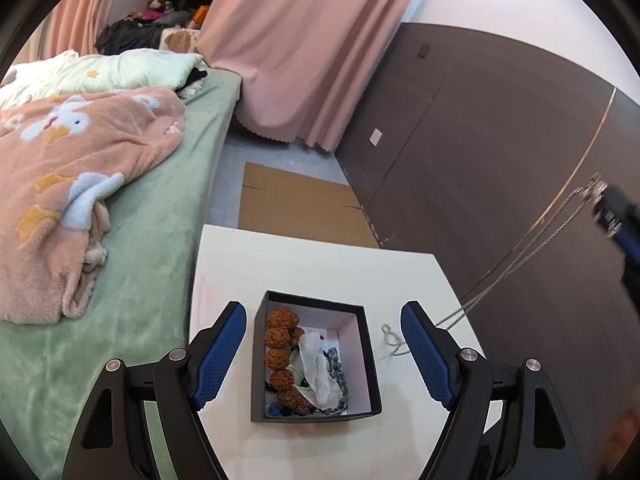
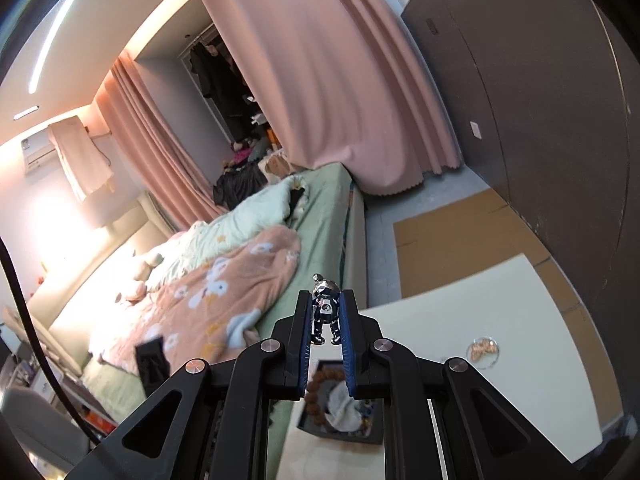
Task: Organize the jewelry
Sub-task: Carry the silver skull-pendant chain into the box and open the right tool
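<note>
A black jewelry box [image 1: 370, 364] sits on the white table [image 1: 320, 268]. It holds a brown bead bracelet [image 1: 280, 356], a white pouch [image 1: 316, 368] and grey beads. My left gripper [image 1: 322, 356] is open, its fingers either side of the box, above it. My right gripper [image 2: 325, 312] is shut on a silver bear pendant [image 2: 326, 308], held high. Its silver chain [image 1: 520, 256] hangs down to the table right of the box. The right gripper shows at the right edge of the left wrist view [image 1: 616, 216]. The box also shows in the right wrist view [image 2: 340, 434].
A small clear round dish [image 2: 484, 350] with gold pieces lies on the table. A bed [image 1: 152, 240] with a pink blanket [image 1: 80, 184] stands left of the table. Flat cardboard [image 1: 296, 204] lies on the floor beyond. A dark wall [image 1: 500, 152] runs on the right.
</note>
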`<state>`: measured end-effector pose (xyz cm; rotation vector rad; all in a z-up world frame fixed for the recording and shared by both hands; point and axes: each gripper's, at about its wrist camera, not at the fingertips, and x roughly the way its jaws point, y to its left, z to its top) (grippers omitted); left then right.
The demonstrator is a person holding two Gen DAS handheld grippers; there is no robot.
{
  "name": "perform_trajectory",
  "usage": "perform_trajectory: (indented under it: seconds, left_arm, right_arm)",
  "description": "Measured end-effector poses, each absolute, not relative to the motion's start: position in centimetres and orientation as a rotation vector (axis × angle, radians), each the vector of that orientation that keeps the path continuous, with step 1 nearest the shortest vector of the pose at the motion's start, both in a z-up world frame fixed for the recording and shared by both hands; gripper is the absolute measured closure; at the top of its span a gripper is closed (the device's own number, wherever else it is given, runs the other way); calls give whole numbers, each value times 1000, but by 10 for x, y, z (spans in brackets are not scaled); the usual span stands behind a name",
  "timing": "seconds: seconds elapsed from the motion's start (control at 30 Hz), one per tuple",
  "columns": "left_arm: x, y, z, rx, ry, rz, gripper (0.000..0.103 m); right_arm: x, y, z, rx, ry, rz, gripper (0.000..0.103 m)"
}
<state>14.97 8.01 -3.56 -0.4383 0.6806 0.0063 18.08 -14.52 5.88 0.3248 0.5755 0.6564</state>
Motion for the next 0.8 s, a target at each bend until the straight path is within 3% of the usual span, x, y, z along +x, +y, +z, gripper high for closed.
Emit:
perform_trajectory:
  seconds: [0.53,0.8]
  left_arm:
    - [136,103,-22,-496,609,2,23]
    - [132,112,-20,-517,598,19,23]
  right_arm:
    - [157,-113,173,220,406,650,89]
    - [159,-92,172,206,423,676,89]
